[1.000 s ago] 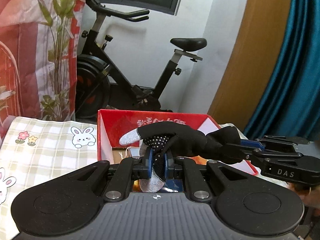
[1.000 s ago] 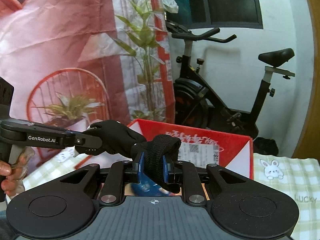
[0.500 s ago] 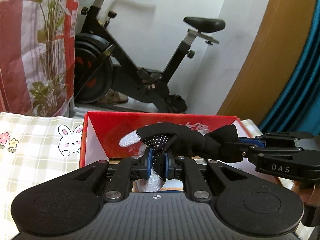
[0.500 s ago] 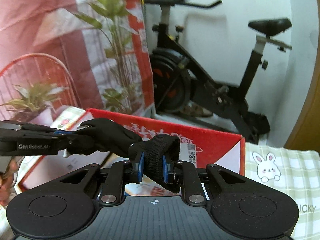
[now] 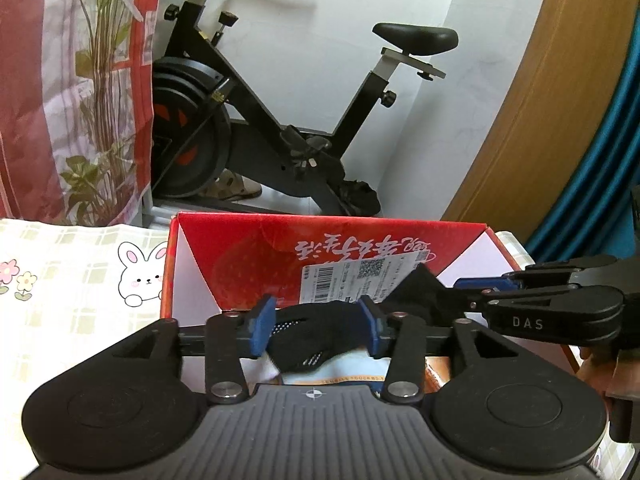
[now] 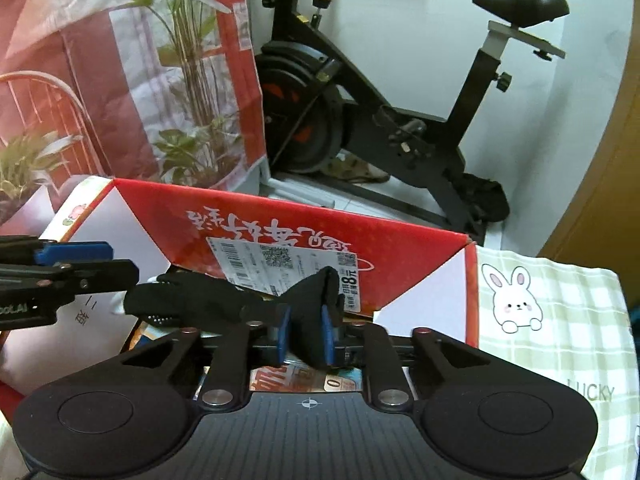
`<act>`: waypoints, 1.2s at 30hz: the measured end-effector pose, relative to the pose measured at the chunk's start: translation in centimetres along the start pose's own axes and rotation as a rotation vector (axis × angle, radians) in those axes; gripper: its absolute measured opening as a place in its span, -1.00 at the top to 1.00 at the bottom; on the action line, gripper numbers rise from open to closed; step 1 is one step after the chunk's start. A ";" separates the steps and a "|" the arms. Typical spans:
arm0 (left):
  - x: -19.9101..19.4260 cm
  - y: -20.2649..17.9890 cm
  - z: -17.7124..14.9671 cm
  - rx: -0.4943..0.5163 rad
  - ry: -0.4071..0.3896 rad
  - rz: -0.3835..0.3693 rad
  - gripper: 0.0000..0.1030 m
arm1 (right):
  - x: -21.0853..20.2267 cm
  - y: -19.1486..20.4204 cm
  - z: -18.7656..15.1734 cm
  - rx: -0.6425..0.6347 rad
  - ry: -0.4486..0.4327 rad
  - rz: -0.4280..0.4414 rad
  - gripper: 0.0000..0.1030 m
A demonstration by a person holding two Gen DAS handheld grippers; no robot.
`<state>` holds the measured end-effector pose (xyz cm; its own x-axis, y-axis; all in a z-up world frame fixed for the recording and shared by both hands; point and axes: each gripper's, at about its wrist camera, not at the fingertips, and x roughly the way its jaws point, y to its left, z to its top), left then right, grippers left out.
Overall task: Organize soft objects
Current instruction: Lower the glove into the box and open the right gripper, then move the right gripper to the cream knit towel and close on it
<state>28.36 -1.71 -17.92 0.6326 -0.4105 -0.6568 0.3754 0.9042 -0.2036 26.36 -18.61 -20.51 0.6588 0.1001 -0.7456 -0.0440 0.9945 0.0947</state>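
A black glove with dotted grip hangs over the open red cardboard box. My left gripper has its jaws opening; the blue pads stand clear of the glove's finger end, which sags between them. In the right wrist view my right gripper has its pads on the glove's cuff, with the jaws beginning to open. The glove stretches left toward the left gripper. The right gripper shows at the right of the left wrist view.
The box holds printed packets under the glove and carries a shipping label. It sits on a checked cloth with rabbits. An exercise bike stands behind; a red plant-print bag is at the left, a blue curtain at the right.
Both grippers came forward and down over the box with the glove. The left gripper's pads have spread apart and let the glove's finger end sag; the right gripper still holds the cuff.
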 end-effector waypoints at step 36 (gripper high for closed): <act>-12.7 -1.0 -11.7 -0.044 0.027 0.041 -0.19 | -15.4 4.5 -11.2 -0.069 -0.131 0.122 0.49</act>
<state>12.05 4.00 -17.94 0.6282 -0.3699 -0.6845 0.3187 0.9249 -0.2074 7.62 -15.38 -16.02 0.7378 0.2196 -0.6383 -0.1780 0.9754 0.1298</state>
